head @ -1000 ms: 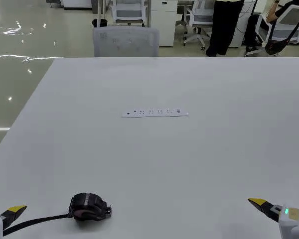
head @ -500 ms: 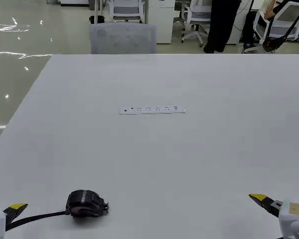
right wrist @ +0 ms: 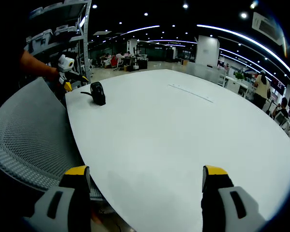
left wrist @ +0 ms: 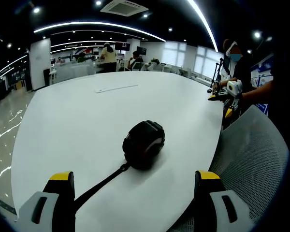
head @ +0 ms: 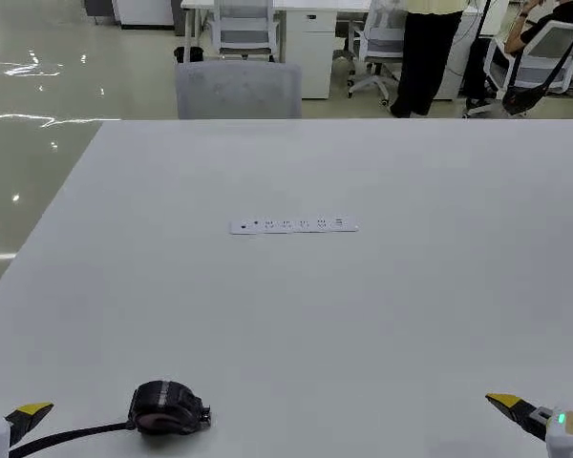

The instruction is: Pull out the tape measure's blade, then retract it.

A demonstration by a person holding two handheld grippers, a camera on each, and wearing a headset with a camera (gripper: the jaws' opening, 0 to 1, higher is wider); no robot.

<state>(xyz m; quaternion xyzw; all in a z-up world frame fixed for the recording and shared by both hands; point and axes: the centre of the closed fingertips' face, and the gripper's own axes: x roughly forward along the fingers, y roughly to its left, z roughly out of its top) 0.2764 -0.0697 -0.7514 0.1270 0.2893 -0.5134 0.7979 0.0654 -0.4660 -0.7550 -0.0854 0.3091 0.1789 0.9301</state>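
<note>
No text, brand, number or sign is legible in any view. The dark marks along the power strip (head: 293,226) are too small to read. The tape measure (left wrist: 143,143) has a dark case, and no lettering on it can be made out.

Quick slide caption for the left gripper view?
Open left gripper faces black tape measure on white table, strap trailing toward the jaws.
</note>
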